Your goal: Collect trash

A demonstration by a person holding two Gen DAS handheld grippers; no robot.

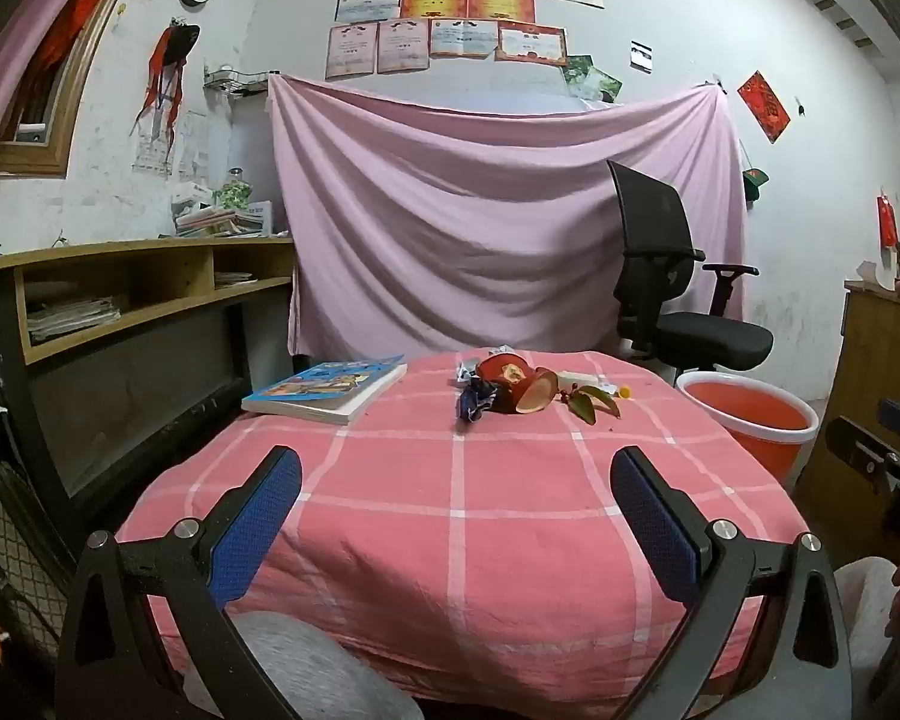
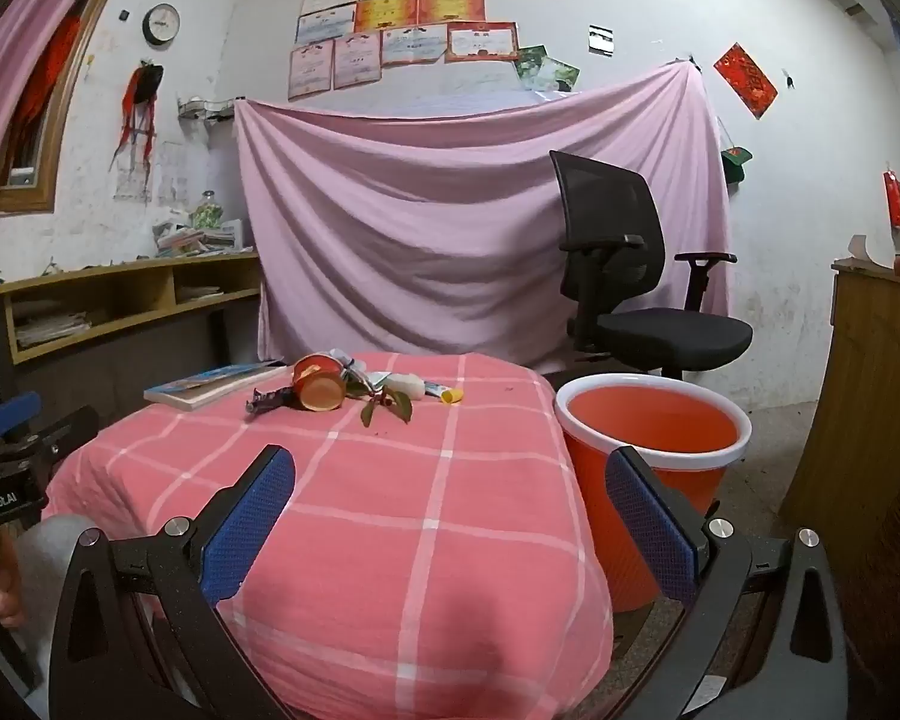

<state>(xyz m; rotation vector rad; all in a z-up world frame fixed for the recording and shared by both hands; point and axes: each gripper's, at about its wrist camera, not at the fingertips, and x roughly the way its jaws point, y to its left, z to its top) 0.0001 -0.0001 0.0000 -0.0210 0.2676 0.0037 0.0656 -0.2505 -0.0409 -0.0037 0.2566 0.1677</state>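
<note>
Red paper cup (image 1: 519, 389) lies tipped on your pink checked cloth (image 1: 450, 510), mouth toward you.
Left gripper (image 1: 456, 516) and right gripper (image 2: 450, 516) both gape, holding nothing.

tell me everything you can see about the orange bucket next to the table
The orange bucket is round with a white rim and orange walls that look like plastic, tapering toward the bottom. It stands upright on the floor, close against the right side of the table's pink checked cloth, in front of the black office chair. Its mouth is open and its inside looks empty. Neither gripper touches it.
</note>
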